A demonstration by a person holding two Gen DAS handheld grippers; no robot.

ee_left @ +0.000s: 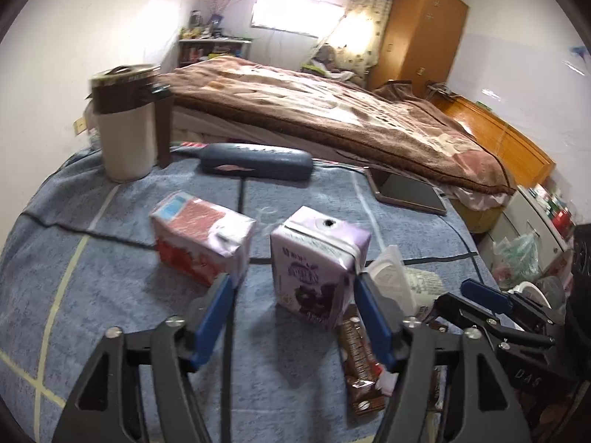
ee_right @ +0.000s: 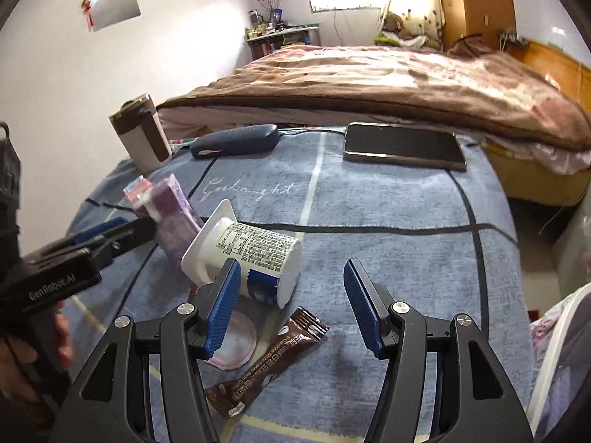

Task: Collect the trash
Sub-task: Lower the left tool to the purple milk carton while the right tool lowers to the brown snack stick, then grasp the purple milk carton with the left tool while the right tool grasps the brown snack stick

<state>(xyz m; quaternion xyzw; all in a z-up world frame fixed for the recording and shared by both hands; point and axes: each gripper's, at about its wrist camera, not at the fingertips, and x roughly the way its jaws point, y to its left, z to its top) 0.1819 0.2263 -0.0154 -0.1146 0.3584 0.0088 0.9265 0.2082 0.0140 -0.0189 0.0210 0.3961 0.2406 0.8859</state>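
A purple drink carton (ee_left: 319,264) stands on the blue cloth between the open fingers of my left gripper (ee_left: 295,313), untouched. A red carton (ee_left: 203,238) lies to its left. A white yogurt cup (ee_right: 251,254) lies on its side just ahead of my right gripper (ee_right: 291,306), which is open and empty. A brown snack wrapper (ee_right: 269,358) lies between the right gripper's fingers, and a round foil lid (ee_right: 236,343) lies under its left finger. The cup (ee_left: 395,277) and wrapper (ee_left: 360,354) also show in the left wrist view. The left gripper (ee_right: 110,236) shows at the left of the right wrist view, by the purple carton (ee_right: 173,217).
A white and brown mug (ee_left: 127,125), a dark glasses case (ee_left: 256,162) and a phone (ee_right: 404,146) lie at the far side of the blue cloth (ee_right: 388,258). A bed with a brown blanket (ee_left: 314,110) stands behind. Bags and clutter (ee_left: 517,258) are at the right.
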